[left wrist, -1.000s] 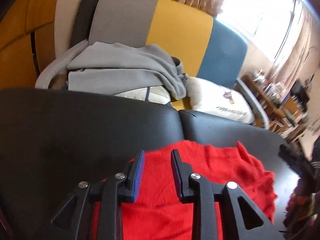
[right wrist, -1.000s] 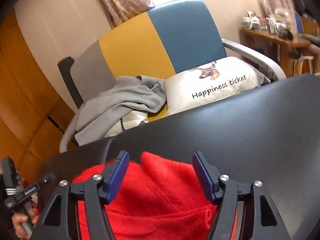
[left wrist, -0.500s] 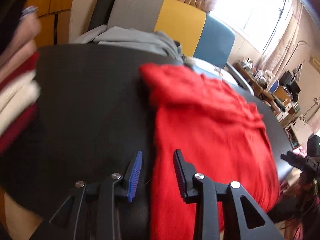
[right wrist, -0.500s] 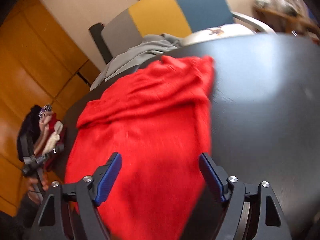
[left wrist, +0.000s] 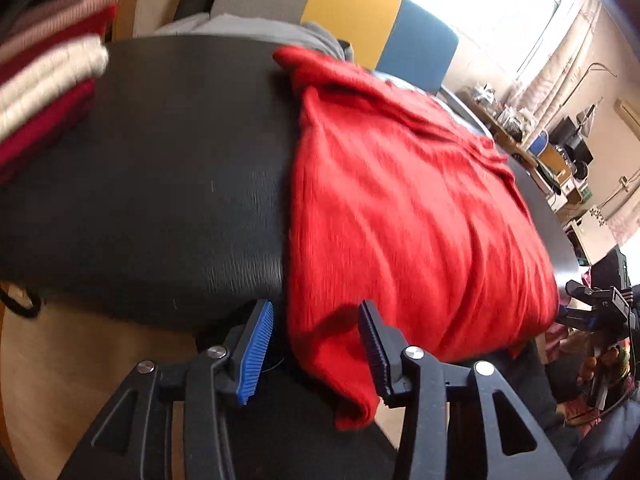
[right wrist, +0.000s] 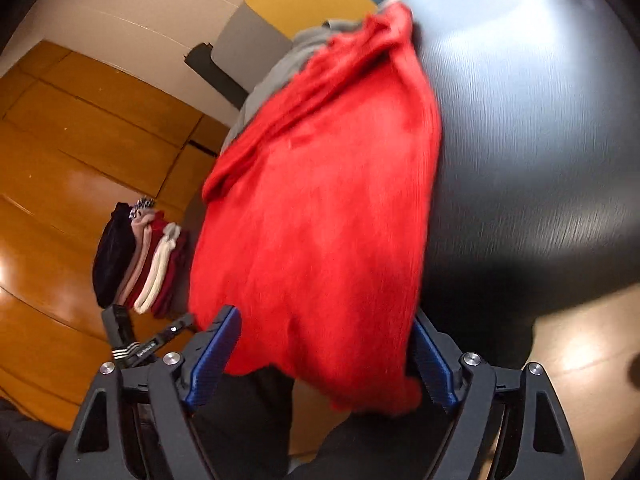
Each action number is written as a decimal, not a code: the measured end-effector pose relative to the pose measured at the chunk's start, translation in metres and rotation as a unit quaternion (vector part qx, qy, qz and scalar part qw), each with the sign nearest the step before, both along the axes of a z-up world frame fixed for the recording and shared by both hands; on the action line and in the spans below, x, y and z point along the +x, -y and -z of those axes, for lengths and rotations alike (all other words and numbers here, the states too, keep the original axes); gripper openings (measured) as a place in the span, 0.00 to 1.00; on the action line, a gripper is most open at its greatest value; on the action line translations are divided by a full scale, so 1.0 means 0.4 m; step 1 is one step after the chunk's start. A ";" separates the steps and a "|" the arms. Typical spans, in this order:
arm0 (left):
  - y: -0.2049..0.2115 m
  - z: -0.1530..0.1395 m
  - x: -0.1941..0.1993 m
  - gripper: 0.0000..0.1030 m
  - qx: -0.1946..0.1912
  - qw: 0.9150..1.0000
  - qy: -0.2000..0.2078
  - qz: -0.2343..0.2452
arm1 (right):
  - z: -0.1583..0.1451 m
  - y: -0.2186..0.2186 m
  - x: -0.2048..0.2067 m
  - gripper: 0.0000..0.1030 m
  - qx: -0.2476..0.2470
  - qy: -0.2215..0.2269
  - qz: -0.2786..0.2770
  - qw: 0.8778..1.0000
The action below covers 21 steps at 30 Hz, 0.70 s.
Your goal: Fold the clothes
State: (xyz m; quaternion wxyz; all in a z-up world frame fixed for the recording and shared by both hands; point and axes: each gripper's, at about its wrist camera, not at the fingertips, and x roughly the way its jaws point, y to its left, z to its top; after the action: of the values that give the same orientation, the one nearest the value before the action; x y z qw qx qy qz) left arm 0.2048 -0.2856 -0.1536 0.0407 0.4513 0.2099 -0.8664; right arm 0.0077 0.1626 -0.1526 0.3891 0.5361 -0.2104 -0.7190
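Observation:
A red knit garment [left wrist: 400, 208] lies spread on the black table [left wrist: 160, 168], and its near hem hangs over the table's front edge. It also shows in the right wrist view [right wrist: 320, 208]. My left gripper [left wrist: 316, 344] is open at the hem's left corner, with the cloth hanging between its jaws. My right gripper [right wrist: 324, 356] is wide open at the hem's right part, with the cloth between its jaws. Neither is closed on the cloth.
A stack of folded clothes [left wrist: 44, 80] sits at the table's left end; it also shows in the right wrist view [right wrist: 140, 256]. A grey, yellow and blue chair [left wrist: 352, 16] with a grey garment [left wrist: 256, 28] stands behind the table. A cluttered desk [left wrist: 540, 148] is at the far right.
Both grippers have pulled back from the far side of the table to its front edge. The red garment now lies spread out, with its hem over the edge.

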 end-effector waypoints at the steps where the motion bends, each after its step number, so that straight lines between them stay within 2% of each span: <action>1: -0.004 0.010 0.000 0.44 0.004 1.000 0.005 0.001 | 0.016 0.004 0.010 0.79 0.003 0.008 -0.004 1.000; 6: -0.016 0.046 -0.005 0.44 0.017 0.999 0.025 0.011 | 0.085 0.055 0.023 0.78 0.024 0.032 -0.024 0.999; 7: -0.015 0.055 -0.009 0.44 0.025 0.999 0.031 0.012 | 0.089 0.062 0.022 0.72 0.030 0.030 -0.025 0.999; 8: -0.013 0.064 -0.011 0.43 0.035 0.999 0.035 0.014 | 0.087 0.063 0.020 0.55 0.040 0.024 -0.020 0.999; 9: -0.012 0.071 -0.012 0.37 0.045 0.998 0.037 0.017 | 0.087 0.062 0.017 0.43 0.054 0.020 -0.015 0.998; 10: -0.015 0.076 -0.011 0.31 0.051 0.998 0.039 0.023 | 0.086 0.060 0.014 0.28 0.061 0.022 -0.013 0.998; 11: -0.022 0.080 -0.012 0.18 0.054 0.997 0.043 0.034 | 0.083 0.059 0.014 0.25 0.063 0.023 -0.016 0.998; 12: -0.030 0.077 -0.013 0.12 0.055 0.996 0.045 0.047 | 0.073 0.065 0.019 0.23 0.068 0.017 -0.025 0.997; 15: -0.032 0.032 -0.005 0.09 0.104 0.991 0.012 0.081 | 0.024 0.085 0.034 0.19 0.071 -0.005 -0.055 0.996; 21: 0.033 -0.149 -0.023 0.09 0.168 0.975 -0.103 0.104 | -0.163 0.091 -0.006 0.16 -0.010 -0.078 -0.061 0.995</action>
State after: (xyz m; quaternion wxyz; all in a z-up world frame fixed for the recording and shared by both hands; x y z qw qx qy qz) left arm 0.1957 -0.2989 -0.0938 -0.1476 0.3792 0.3078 -0.8600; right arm 0.0051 0.1263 -0.0875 0.4530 0.4863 -0.1532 -0.7313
